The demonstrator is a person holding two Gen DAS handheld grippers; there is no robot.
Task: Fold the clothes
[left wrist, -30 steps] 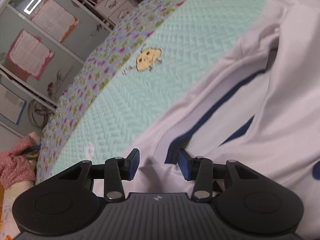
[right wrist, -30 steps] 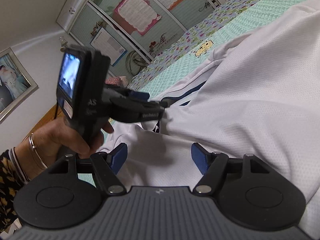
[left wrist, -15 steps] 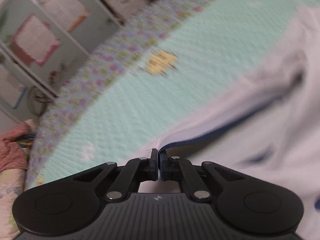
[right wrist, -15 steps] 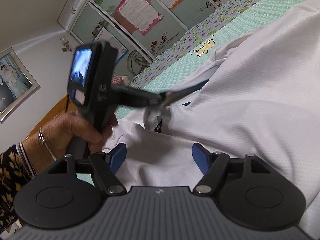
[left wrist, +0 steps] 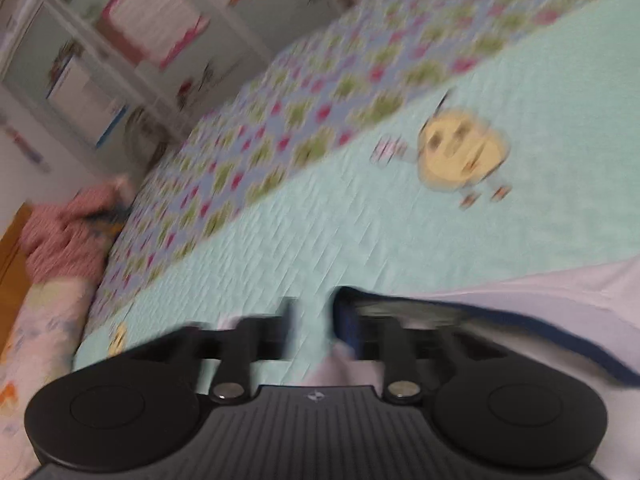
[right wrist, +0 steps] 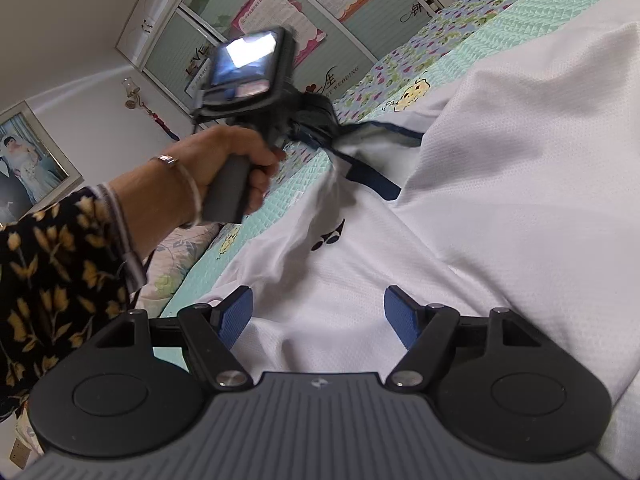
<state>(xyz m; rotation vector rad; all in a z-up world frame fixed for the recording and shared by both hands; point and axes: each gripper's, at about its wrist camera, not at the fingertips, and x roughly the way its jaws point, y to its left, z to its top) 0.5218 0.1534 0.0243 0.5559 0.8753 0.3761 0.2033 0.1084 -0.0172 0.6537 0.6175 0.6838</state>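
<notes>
A white shirt [right wrist: 500,184] with navy trim lies spread on a mint-green quilted bed [right wrist: 532,12]. In the right wrist view my left gripper [right wrist: 320,130] is lifted to the upper left of the shirt, with the navy-edged hem [right wrist: 360,168] trailing from its tip. In the blurred left wrist view its fingers [left wrist: 348,320] stand a little apart, with the navy-edged cloth [left wrist: 500,312] lying against the right one; my left gripper [left wrist: 312,320] has no visible grip on it. My right gripper [right wrist: 316,316] is open and empty, low over the shirt's front part.
A cartoon patch [left wrist: 460,156] is on the quilt beyond the shirt. A flowered border [left wrist: 320,120] runs along the bed's far side. Pink clothes [left wrist: 68,228] are piled at the left. Cupboards with posters [right wrist: 304,12] stand behind the bed.
My left gripper shut on the navy-edged hem, pulled it up and to the left, and its fingers now stand slightly apart. My right gripper has stayed open in place.
</notes>
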